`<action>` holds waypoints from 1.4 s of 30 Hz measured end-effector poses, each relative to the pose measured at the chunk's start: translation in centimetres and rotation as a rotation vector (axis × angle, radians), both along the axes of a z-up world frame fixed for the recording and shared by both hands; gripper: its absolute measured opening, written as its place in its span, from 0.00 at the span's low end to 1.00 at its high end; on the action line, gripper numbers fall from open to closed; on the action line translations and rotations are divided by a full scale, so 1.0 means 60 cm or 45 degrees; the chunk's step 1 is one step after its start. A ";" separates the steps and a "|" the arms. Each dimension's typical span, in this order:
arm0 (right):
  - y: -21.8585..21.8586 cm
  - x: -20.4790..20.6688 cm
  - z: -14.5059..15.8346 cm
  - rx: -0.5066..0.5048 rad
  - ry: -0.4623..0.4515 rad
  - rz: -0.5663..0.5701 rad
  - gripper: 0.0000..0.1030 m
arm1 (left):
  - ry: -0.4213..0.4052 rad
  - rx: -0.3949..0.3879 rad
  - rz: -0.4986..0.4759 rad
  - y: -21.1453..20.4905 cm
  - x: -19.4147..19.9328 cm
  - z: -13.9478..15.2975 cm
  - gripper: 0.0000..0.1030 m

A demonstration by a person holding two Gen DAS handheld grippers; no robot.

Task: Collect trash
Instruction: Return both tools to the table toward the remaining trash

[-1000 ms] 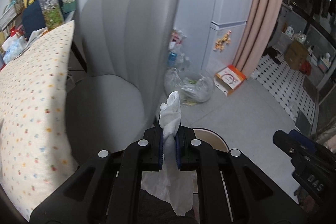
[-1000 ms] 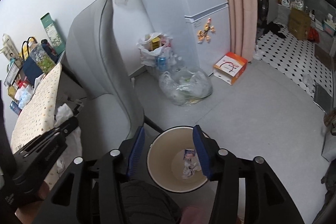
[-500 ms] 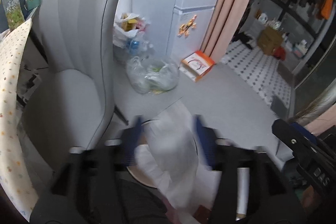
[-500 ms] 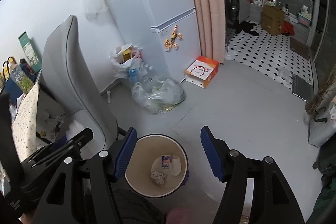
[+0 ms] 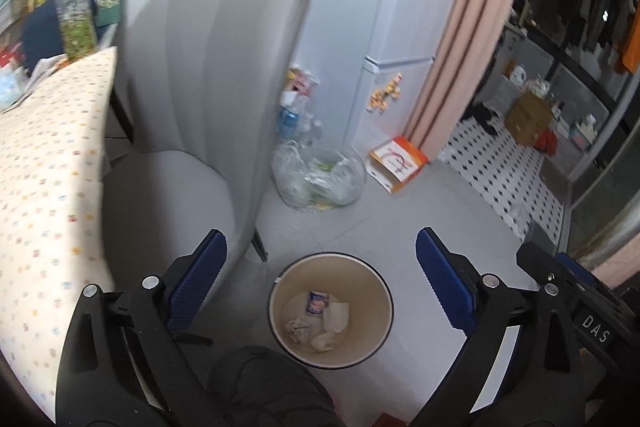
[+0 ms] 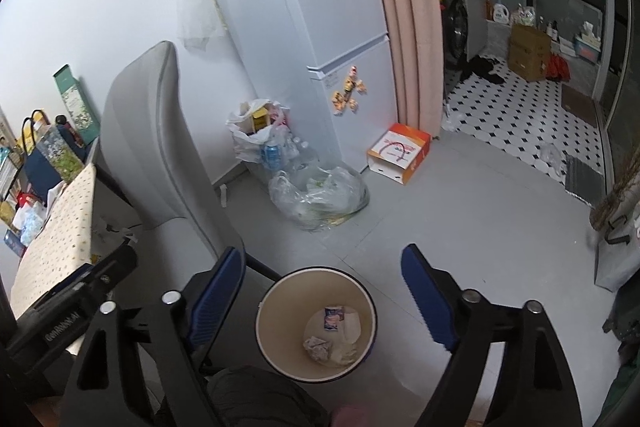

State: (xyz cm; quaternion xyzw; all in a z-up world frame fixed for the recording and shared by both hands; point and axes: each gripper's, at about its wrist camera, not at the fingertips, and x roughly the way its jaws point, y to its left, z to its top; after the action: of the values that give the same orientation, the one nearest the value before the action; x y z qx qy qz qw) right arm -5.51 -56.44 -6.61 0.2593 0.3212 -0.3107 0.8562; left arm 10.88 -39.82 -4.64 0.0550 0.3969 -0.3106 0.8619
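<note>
both tools over the bin point(image 5: 276, 311), pitched steeply down. left tool point(image 5: 320, 291) and right tool point(image 6: 322, 301): jaws opening, nothing between them. trash, wrapper point(image 5: 317, 303) and crumpled tissue point(image 6: 316, 347), lies on the bin floor. risk, as judged: tools hang close together and near the chair point(image 5: 208, 99); a careless swing away could knock them or tip the light bin.

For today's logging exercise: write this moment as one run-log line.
left gripper: opening, empty | right gripper: opening, empty | bin: holds trash
</note>
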 end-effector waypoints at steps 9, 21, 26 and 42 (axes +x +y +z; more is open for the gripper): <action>0.074 0.029 0.058 -0.078 -0.052 0.097 0.92 | -0.086 -0.078 0.139 0.120 0.003 0.061 0.94; 0.225 0.079 0.122 -0.168 -0.084 0.299 0.92 | -0.155 -0.160 0.373 0.314 0.007 0.102 0.94; 0.290 0.100 0.137 -0.192 -0.093 0.388 0.92 | -0.155 -0.170 0.484 0.398 0.007 0.100 0.94; 0.461 0.159 0.153 -0.233 -0.089 0.646 0.92 | -0.149 -0.201 0.784 0.617 -0.008 0.080 0.94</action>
State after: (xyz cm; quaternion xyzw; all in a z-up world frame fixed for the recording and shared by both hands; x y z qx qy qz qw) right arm 4.03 -28.76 2.58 0.1028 0.3168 -0.1048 0.9371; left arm 10.40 -2.83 0.18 -0.1171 0.3193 -0.0615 0.9384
